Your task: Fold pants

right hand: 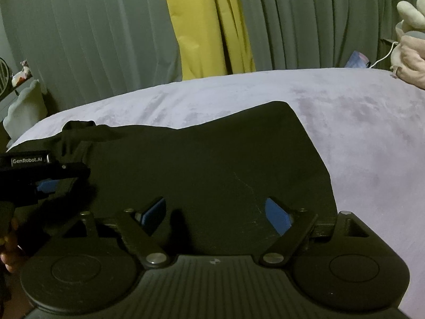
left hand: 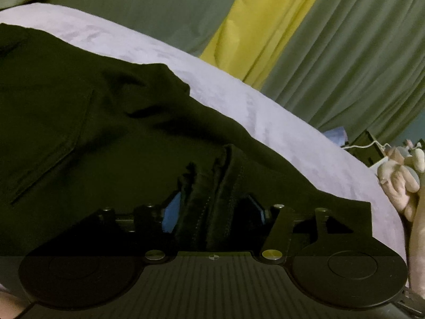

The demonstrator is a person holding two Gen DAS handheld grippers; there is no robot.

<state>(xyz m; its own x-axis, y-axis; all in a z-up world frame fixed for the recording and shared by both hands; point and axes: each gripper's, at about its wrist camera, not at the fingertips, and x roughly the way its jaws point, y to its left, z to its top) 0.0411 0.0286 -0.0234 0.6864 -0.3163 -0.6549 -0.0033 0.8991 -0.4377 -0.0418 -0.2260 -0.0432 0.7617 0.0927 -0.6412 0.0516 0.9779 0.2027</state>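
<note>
Behind everything hang my room's grey-green curtains [right hand: 305, 18], with one yellow panel [right hand: 207, 26] running down between them. Below them spreads the bed [right hand: 372, 138], covered in a pale lilac plush sheet that fills the middle of both views.

On that sheet lie the dark pants [right hand: 199, 159], spread out across the near side of the bed. From the right wrist view they form a broad flat panel whose far edge steps up to a squared corner. From the left wrist view a stitched pocket seam shows on the cloth at the left, and the fabric rises in a soft ridge toward the middle.

My left gripper [left hand: 212, 212] has its jaws clenched on a bunched, seamed fold of the pants, the cloth standing between the blue pads. In the right wrist view it enters from the left edge, at the pants' rumpled end.

My right gripper [right hand: 216, 212] hangs over the flat panel with its jaws released, blue pads well apart and nothing between them.

At the far right edge of the bed sits a pale plush toy [right hand: 410, 45], with a thin white cable [right hand: 383, 54] beside it.
</note>
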